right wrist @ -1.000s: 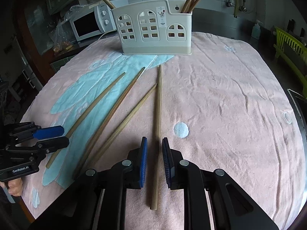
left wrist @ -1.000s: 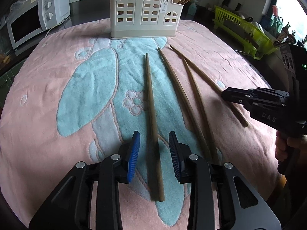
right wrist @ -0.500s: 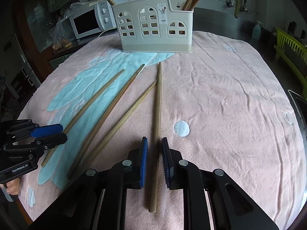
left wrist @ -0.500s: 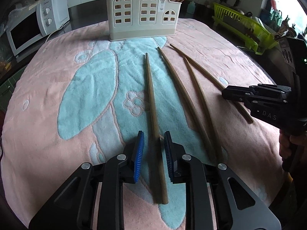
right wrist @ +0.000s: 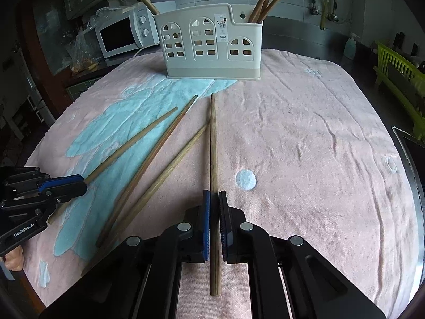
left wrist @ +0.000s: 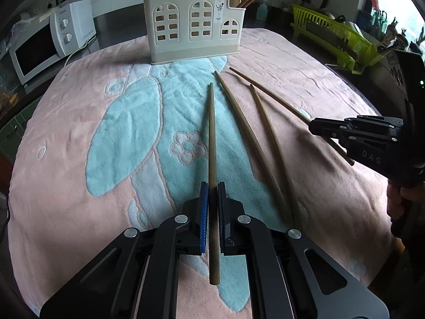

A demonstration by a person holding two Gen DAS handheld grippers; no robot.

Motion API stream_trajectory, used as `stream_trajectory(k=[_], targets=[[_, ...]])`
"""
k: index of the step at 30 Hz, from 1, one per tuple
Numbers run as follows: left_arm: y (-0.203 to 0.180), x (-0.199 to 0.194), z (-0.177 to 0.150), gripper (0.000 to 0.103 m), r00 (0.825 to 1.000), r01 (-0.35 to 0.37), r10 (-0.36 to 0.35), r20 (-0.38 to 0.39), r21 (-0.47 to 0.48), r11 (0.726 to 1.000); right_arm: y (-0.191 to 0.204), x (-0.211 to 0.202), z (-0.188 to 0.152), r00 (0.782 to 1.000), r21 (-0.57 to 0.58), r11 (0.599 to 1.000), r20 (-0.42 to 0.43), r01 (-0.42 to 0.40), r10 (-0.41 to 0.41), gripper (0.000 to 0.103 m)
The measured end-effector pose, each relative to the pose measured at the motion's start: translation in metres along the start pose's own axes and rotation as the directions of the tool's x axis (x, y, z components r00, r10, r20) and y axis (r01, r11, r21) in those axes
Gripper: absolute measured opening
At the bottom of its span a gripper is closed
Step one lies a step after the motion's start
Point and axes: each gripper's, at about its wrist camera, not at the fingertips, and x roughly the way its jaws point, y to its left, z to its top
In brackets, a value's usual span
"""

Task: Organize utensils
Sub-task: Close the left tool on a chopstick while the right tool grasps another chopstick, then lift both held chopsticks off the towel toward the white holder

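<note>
You are at the pick-up step with both tools at once. Your left gripper is closed on the leftmost chopstick, pads pinching it near its thick end, and your right gripper is likewise clamped on the rightmost chopstick. Both sticks lie flat on the pink towel, tips pointing toward the cream utensil holder at the far edge. Two loose chopsticks lie between the gripped ones, near but not touching either tool.

The next move, as I judge it, calls for lifting each stick clear of the cloth, tipping it upright and carrying it to the holder, where other chopsticks already stand in the left and right compartments.

You have open towel ahead of both tools and on the right side. Mind the long tips swinging into each other or snagging the holder's rim; the green dish rack stands well off to the right.
</note>
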Motion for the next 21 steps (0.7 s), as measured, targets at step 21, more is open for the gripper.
stream_trajectory(k=[21], targets=[[0.015, -0.042, 0.025, 0.005, 0.991, 0.019, -0.014, 0.136, -0.034, 0.999, 0.0, -0.016, -0.001, 1.0, 0.011, 1.0, 0.014, -0.011, 0.011, 0.006]])
